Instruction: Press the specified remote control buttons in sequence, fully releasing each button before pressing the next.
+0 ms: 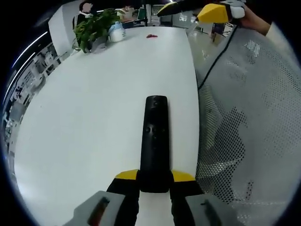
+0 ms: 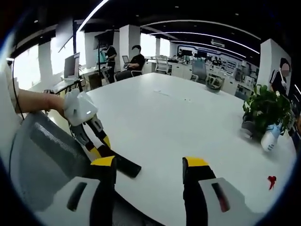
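Note:
A long black remote control (image 1: pixel 154 141) points away over the white table (image 1: pixel 94 117), its near end clamped between the yellow-tipped jaws of my left gripper (image 1: pixel 154 178). Small buttons show on its top face. In the right gripper view the same remote (image 2: pixel 123 165) sticks out from the left gripper (image 2: pixel 96 141), held by a hand at the left. My right gripper (image 2: pixel 149 165) is open, jaws wide apart with nothing between them, hovering over the table just right of the remote's tip. It also appears at the top right of the left gripper view (image 1: pixel 214 12), far from the remote.
A potted plant (image 1: pixel 94 29) and a white spray bottle (image 1: pixel 116 33) stand at the table's far end, with a small red object (image 1: pixel 151 36) nearby. A grey mesh chair (image 1: pixel 249 117) sits beside the table edge. People sit at desks (image 2: pixel 127 63) in the background.

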`<state>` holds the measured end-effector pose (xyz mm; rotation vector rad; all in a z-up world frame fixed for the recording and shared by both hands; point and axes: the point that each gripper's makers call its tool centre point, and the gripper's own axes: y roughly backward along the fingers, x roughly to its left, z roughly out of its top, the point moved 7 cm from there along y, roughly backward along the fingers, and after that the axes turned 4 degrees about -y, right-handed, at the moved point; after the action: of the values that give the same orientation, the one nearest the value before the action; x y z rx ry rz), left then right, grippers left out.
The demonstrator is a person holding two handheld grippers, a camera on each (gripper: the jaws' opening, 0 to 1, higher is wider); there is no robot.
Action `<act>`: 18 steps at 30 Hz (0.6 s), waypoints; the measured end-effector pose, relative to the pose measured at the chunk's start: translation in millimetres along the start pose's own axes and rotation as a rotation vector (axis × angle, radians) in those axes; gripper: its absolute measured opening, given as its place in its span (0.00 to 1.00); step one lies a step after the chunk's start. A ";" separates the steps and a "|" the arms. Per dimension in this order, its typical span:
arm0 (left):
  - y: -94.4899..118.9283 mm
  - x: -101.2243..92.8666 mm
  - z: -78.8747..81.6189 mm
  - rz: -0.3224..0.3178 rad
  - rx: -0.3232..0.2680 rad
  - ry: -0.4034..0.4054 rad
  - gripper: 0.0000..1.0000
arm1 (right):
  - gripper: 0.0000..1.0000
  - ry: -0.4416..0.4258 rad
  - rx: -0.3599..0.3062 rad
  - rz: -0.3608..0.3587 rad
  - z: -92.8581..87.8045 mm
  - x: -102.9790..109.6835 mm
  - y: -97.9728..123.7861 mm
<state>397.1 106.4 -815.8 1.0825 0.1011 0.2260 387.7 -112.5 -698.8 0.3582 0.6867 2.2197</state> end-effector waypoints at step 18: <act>-0.1 0.4 0.2 -0.001 0.002 -0.011 0.24 | 0.05 0.143 0.287 0.110 -24.0 13.8 -20.6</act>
<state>397.5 106.2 -815.8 1.0855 0.0918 0.2191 380.0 -99.4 -729.8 0.3903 1.0920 2.2677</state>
